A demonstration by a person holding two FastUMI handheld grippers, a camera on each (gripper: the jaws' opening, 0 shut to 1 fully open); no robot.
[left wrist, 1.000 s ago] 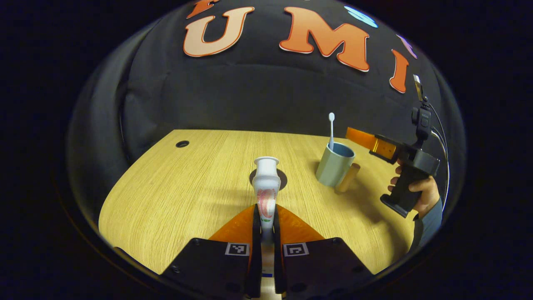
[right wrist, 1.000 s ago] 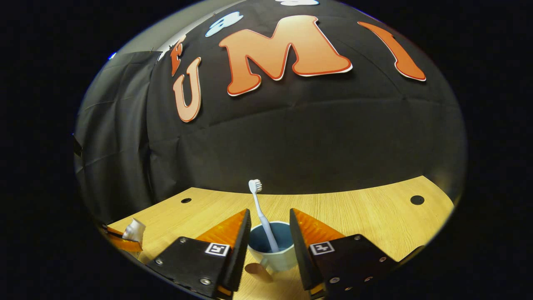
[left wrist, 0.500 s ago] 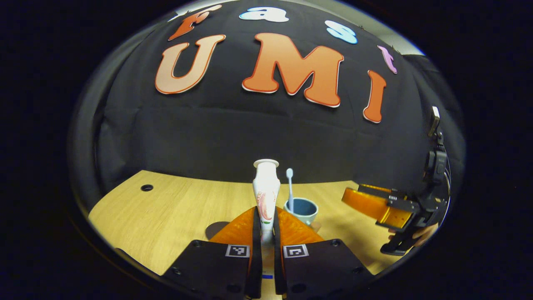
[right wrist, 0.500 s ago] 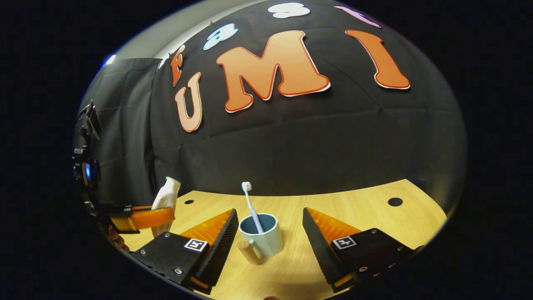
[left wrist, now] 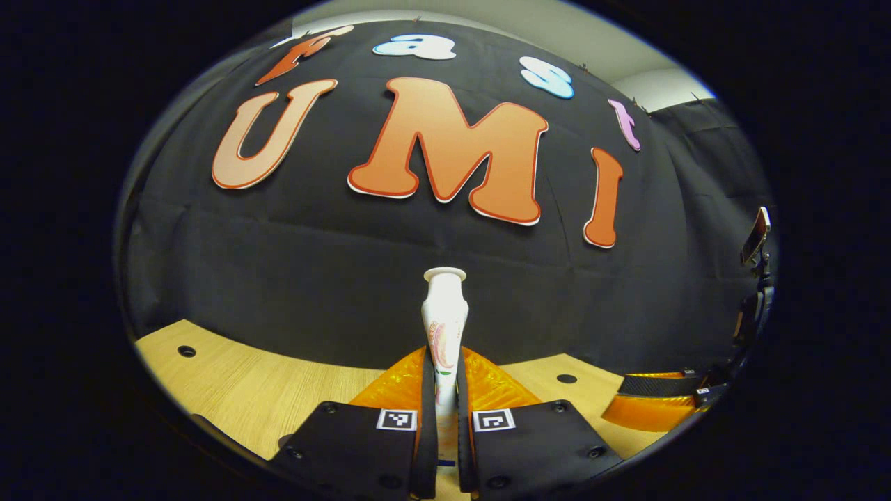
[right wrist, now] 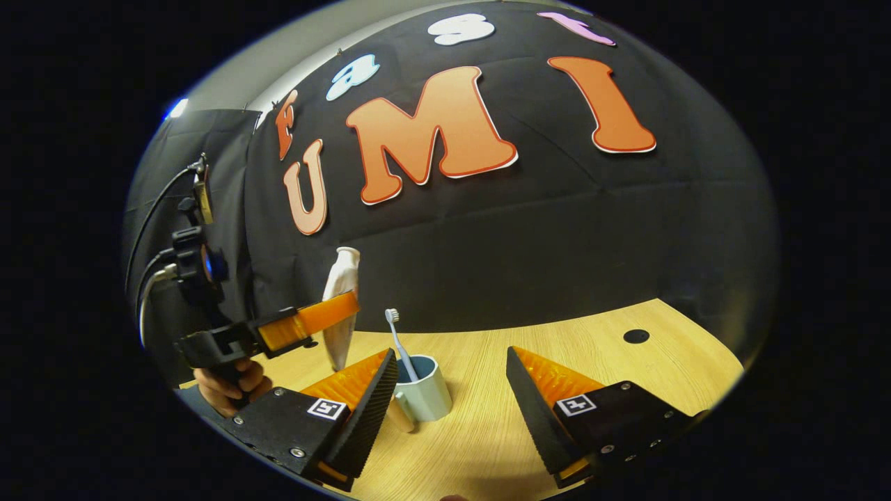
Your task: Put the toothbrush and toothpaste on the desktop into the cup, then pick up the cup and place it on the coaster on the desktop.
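In the right gripper view, a hand (right wrist: 226,386) holds the left gripper (right wrist: 327,313) level, up and left of the cup (right wrist: 424,390), clamped on the upright toothpaste (right wrist: 341,306). The toothbrush (right wrist: 397,337) stands in the cup on the desk (right wrist: 626,376). The right gripper (right wrist: 452,386) hangs wide open just behind the cup.
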